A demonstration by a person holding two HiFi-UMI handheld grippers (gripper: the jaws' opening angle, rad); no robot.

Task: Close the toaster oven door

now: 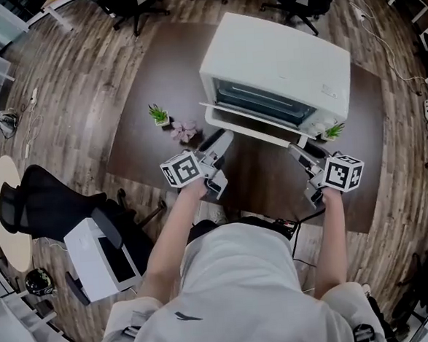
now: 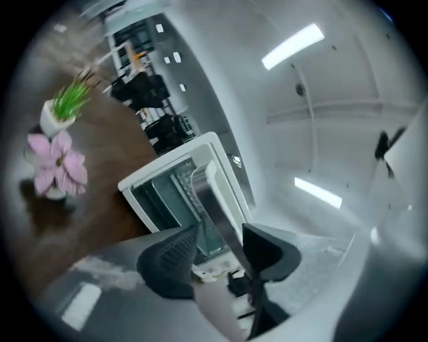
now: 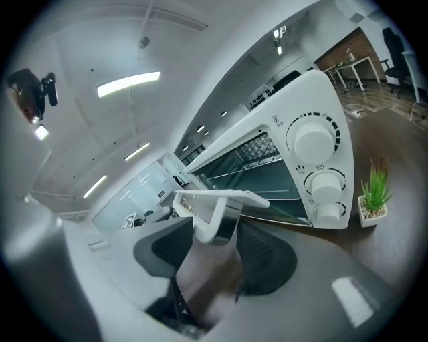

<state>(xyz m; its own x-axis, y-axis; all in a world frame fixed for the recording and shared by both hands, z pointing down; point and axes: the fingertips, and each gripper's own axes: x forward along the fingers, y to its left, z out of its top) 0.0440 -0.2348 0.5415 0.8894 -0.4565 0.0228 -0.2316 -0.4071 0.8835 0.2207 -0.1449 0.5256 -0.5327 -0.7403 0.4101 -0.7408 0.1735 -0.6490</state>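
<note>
A white toaster oven [image 1: 279, 63] stands on the dark table [image 1: 142, 139], its glass door [image 1: 257, 105] hanging part open towards me. The door's handle [image 1: 255, 132] runs along the door's front edge. In the head view my left gripper [image 1: 223, 140] sits at the handle's left end and my right gripper [image 1: 298, 152] at its right end. In the left gripper view the handle bar [image 2: 212, 197] passes between the open jaws of my left gripper [image 2: 221, 252], with a gap on one side. In the right gripper view the handle's end bracket [image 3: 215, 217] fills the space between the jaws of my right gripper [image 3: 215, 254].
A small green potted plant [image 1: 158, 115] and a pink flower [image 1: 185, 130] stand left of the oven, and another green plant [image 1: 334, 130] by its right front corner. The oven's knobs [image 3: 314, 140] face the right gripper. A white box [image 1: 99, 259] and office chairs stand on the floor.
</note>
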